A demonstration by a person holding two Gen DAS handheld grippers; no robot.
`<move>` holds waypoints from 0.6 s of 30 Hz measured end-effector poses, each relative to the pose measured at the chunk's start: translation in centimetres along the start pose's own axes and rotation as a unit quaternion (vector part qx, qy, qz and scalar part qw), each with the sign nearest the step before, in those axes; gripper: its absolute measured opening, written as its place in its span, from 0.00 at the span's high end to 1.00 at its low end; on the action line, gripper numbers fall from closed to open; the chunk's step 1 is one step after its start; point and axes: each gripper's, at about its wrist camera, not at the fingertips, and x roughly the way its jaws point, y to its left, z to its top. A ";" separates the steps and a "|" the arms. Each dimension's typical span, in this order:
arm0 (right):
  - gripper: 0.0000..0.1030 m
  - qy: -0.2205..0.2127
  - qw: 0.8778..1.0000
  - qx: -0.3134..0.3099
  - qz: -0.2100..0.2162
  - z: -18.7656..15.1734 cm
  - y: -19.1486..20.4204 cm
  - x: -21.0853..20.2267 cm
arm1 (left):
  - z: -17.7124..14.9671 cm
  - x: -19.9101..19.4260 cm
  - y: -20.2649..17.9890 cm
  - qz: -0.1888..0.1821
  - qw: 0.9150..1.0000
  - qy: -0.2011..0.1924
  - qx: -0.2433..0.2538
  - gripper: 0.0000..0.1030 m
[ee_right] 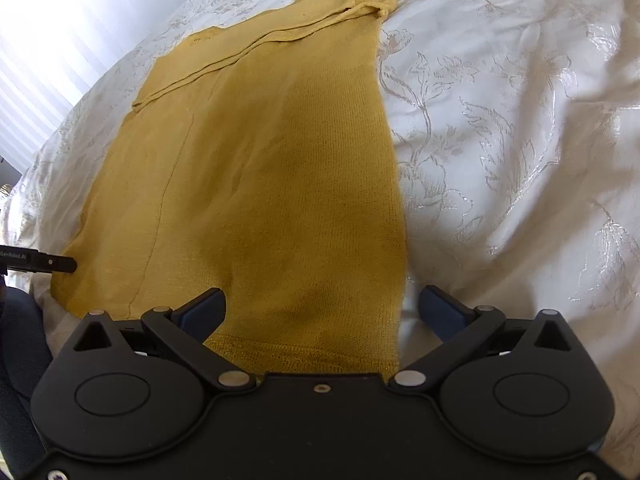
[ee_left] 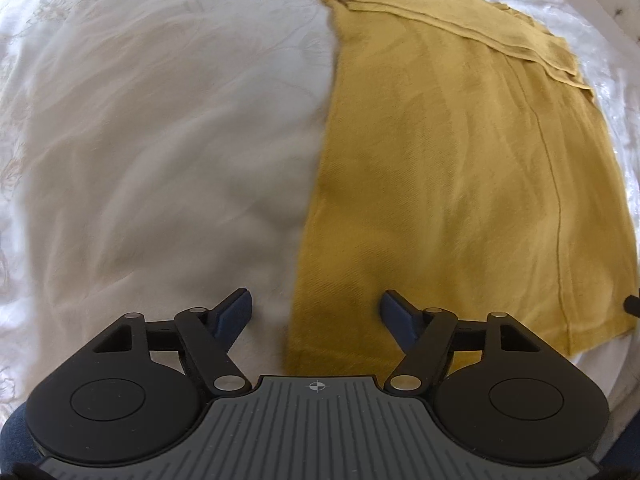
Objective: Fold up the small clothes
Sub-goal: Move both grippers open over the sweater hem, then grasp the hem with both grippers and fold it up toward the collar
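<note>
Left wrist view. Your left gripper (ee_left: 316, 312) points down at the bedspread (ee_left: 152, 152), jaws apart and holding nothing; one blue pad (ee_left: 236, 312) sits over bare bedspread, the other over the garment (ee_left: 460, 184). The garment's near left edge runs between the two pads. The garment — mustard yellow, knitted — lies flat on the bedspread, folded into a long strip, with a narrower folded band across its far end. A dark gripper tip shows at the view's right edge, just beside the garment's near right corner.

Right wrist view. A black gripper finger (ee_right: 48, 264) enters from the left and ends just beside the garment's (ee_right: 272, 184) near left edge; touching or not, you cannot tell. Your right gripper (ee_right: 322, 308) is spread wide and empty — its left pad over the garment, its right pad (ee_right: 440, 308) over the bedspread (ee_right: 520, 120) beyond the garment's right edge. The garment's ribbed hem lies nearest the gripper body. The bedspread carries a pale floral pattern.
</note>
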 end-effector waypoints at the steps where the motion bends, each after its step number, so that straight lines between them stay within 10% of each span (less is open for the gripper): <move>1: 0.00 0.002 1.000 0.003 0.004 0.0 0.0 -0.1 | -0.1 0.1 0.3 -0.007 1.000 0.005 -0.007 0.36; 11: 0.00 0.026 0.999 0.004 0.018 -0.6 -0.4 -0.8 | 0.4 1.9 -0.7 -0.016 0.999 0.022 0.021 0.53; 18: 0.00 0.027 0.999 0.005 0.022 -0.6 -0.4 -0.9 | -0.2 1.7 -0.3 -0.044 0.999 0.012 0.021 0.83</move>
